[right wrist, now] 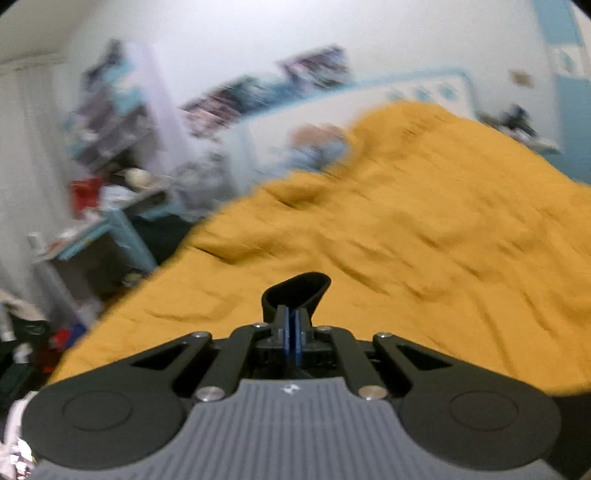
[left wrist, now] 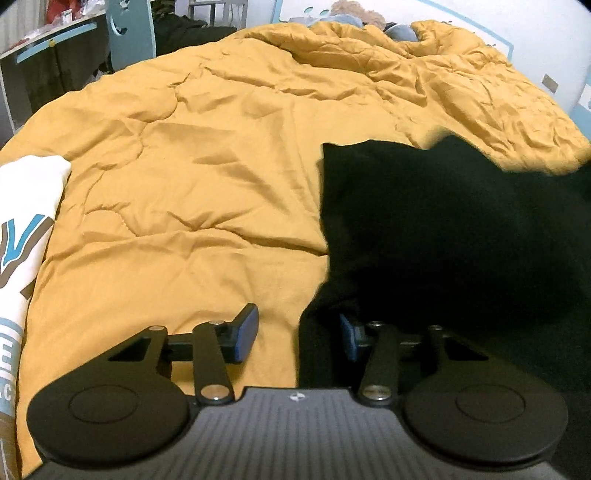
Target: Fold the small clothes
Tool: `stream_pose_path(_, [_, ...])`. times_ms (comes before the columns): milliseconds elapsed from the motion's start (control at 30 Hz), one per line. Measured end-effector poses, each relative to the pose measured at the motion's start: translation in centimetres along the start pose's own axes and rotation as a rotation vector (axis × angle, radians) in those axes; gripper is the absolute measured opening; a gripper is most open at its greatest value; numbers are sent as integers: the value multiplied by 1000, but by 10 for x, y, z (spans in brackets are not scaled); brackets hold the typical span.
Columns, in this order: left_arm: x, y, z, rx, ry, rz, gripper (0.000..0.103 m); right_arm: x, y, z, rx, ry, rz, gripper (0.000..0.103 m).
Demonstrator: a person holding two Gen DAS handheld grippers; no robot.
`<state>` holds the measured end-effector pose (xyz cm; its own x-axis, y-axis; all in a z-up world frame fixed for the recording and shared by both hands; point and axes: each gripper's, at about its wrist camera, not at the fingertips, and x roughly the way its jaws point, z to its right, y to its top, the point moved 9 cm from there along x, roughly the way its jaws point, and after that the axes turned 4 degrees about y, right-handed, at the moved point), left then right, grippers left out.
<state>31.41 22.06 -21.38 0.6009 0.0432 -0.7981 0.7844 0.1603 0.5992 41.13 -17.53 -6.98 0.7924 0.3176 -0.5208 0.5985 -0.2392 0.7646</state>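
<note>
A black garment [left wrist: 443, 229] lies on the right half of the mustard quilt [left wrist: 192, 155], with its far right part lifted and blurred. My left gripper [left wrist: 298, 334] is low over its near left edge. The blue pads [left wrist: 248, 330] stand apart, not pressing, with that black edge and some quilt between them. My right gripper [right wrist: 294, 325] is shut on a folded bit of the black garment [right wrist: 295, 291], held up above the quilt [right wrist: 424, 240]. The right wrist view is blurred.
A white folded garment with blue and brown print [left wrist: 26, 229] lies at the bed's left edge. Soft toys [left wrist: 354, 16] rest by the headboard. A blue-edged desk and cluttered shelves [right wrist: 110, 221] stand beside the bed.
</note>
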Motion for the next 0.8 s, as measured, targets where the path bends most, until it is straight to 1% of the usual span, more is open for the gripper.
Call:
stream_pose_path(133, [-1,-2,1,10,7,-11,51,13,-77,81,125,-139,-140,0])
stream_pose_path(167, [0,0,0,14,11,-16,51,16,-92,96,154,-158,-170,0])
stream_pose_path(233, [-2,-1,0,17,13,-29,52,21,-121,116,221,-164,-218,0])
stream_pose_path(333, [-10,0,-3,9,-8,-73,55,22,-144,130,268,-160,-240,0])
stream_pose_path(400, [-20,1,-2,15,-33,-71,56,19,-149,137,280,-171,-245,0])
stream_pose_path(433, [-26,3,-1,24,-55,-62,62,17,-148,141,276,-197,-248,0])
stream_pose_path(467, [-32,7,0,26,-79,-45,66,14,-147,145,264,-219,-246,2])
stream_pose_path(500, [-37,11,1,18,-100,-27,72,10,-144,149,255,-230,-238,3])
stream_pose_path(533, [-39,17,1,1,-122,-10,76,7,-143,154,258,-228,-227,3])
stream_pose_path(567, [-39,24,1,-27,-136,-1,77,5,-141,156,270,-215,-218,8])
stream_pose_path(600, [-36,32,-1,-73,-147,4,78,4,-139,160,287,-197,-207,19])
stream_pose_path(633, [-29,38,-3,-117,-151,5,78,1,-136,160,304,-174,-192,27])
stream_pose_path(667, [-22,44,-5,-155,-150,3,78,2,-133,161,316,-159,-178,38])
stream_pose_path(733, [0,55,-8,-255,-157,-10,75,7,-127,161,340,-141,-157,39])
stream_pose_path(800, [22,61,-8,-332,-177,-41,72,17,-123,160,364,-105,-149,39])
